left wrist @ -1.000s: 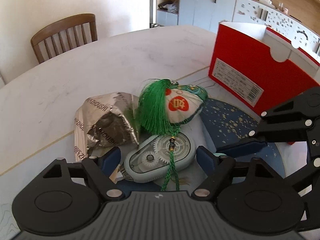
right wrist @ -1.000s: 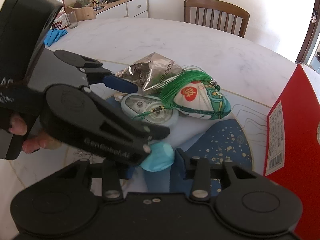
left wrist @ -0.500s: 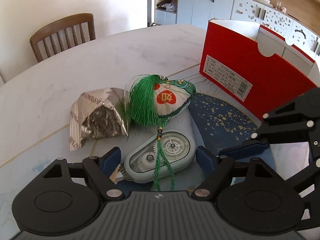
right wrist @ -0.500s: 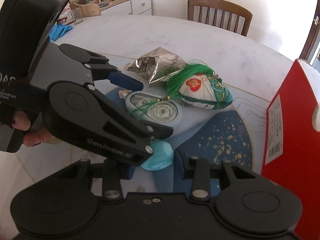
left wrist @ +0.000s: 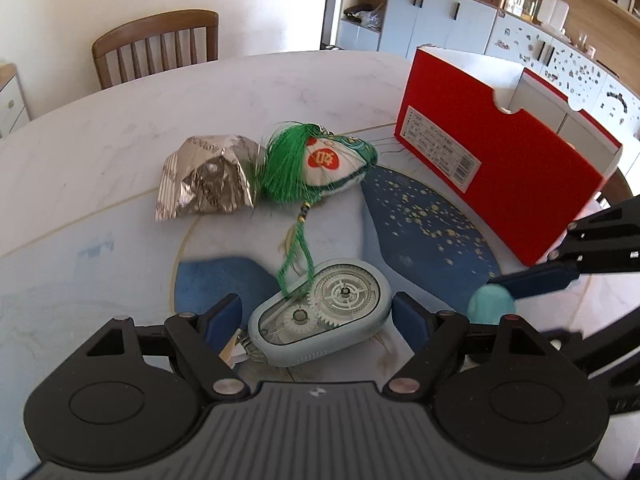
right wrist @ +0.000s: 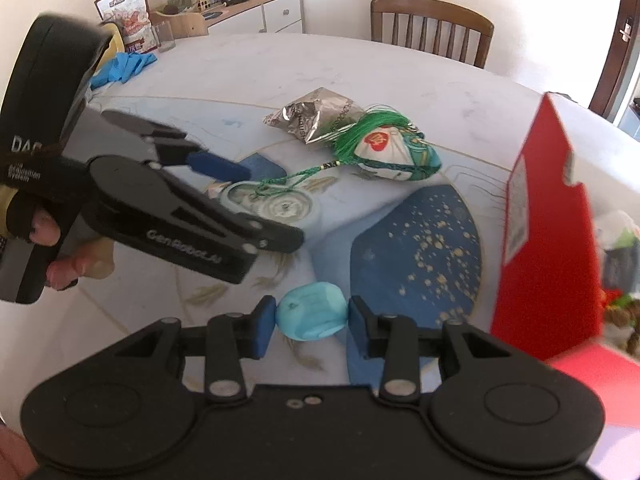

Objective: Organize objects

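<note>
A pale blue-grey correction tape dispenser (left wrist: 320,320) sits between the fingers of my left gripper (left wrist: 316,316), which is shut on it. The same left gripper (right wrist: 256,204) and dispenser (right wrist: 276,204) show in the right wrist view. A green cord runs from the dispenser to a tasselled embroidered sachet (left wrist: 336,164) (right wrist: 396,156). Beside the sachet lies a crumpled silver foil packet (left wrist: 208,184) (right wrist: 316,116). My right gripper (right wrist: 312,316) is shut on a light blue rounded lump (right wrist: 316,314), also seen in the left wrist view (left wrist: 490,304). A red open box (left wrist: 500,168) (right wrist: 548,260) stands to the right.
Everything rests on a round white table with a blue speckled mat (left wrist: 432,232). A wooden chair (left wrist: 156,48) (right wrist: 432,24) stands at the far edge. Blue gloves (right wrist: 124,66) and a glass (right wrist: 164,36) lie far left. Cabinets line the back wall.
Both grippers have drawn back from the sachet and foil packet. The dispenser came along with the left gripper, stretching the green cord. The blue lump stays in the right gripper.
</note>
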`<state>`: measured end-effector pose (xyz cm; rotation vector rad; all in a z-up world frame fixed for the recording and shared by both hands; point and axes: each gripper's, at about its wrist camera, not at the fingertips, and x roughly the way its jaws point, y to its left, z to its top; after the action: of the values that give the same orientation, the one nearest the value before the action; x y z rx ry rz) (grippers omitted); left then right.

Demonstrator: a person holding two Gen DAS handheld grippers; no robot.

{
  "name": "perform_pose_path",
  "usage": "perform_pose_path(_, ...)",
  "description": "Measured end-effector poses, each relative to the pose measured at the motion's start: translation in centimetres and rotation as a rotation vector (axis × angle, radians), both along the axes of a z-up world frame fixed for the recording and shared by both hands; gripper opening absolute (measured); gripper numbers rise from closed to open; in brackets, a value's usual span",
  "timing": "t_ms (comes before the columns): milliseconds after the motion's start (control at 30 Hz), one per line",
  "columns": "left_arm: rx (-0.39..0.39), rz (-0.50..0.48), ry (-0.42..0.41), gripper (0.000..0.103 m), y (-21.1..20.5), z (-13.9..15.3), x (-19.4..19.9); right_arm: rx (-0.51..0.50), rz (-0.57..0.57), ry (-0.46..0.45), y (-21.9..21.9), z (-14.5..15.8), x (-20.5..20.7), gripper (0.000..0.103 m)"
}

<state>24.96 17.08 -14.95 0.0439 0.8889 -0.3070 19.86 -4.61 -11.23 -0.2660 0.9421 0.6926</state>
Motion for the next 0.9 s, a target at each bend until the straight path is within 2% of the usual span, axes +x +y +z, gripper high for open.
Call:
perform_pose_path(233,-0.021,0.044,-0.015,0.082,-0.8,1.2,-2.6,0.034,-0.019,-0.015,-2.7,2.4,-1.4,0.038)
perform_pose_path(467,-0.025,0.07,-0.061,0.082,-2.4,3.8,-4.4,0.05,-0.019,-0.04,-5.3,4.5,-2.1,0.038)
perform_pose_path(900,-0.032,0.049,-0.159,0.082,-8.2,9.2,-3.7,0.109,-0.057,-0.109,-12.0,8.9,-0.3,0.038)
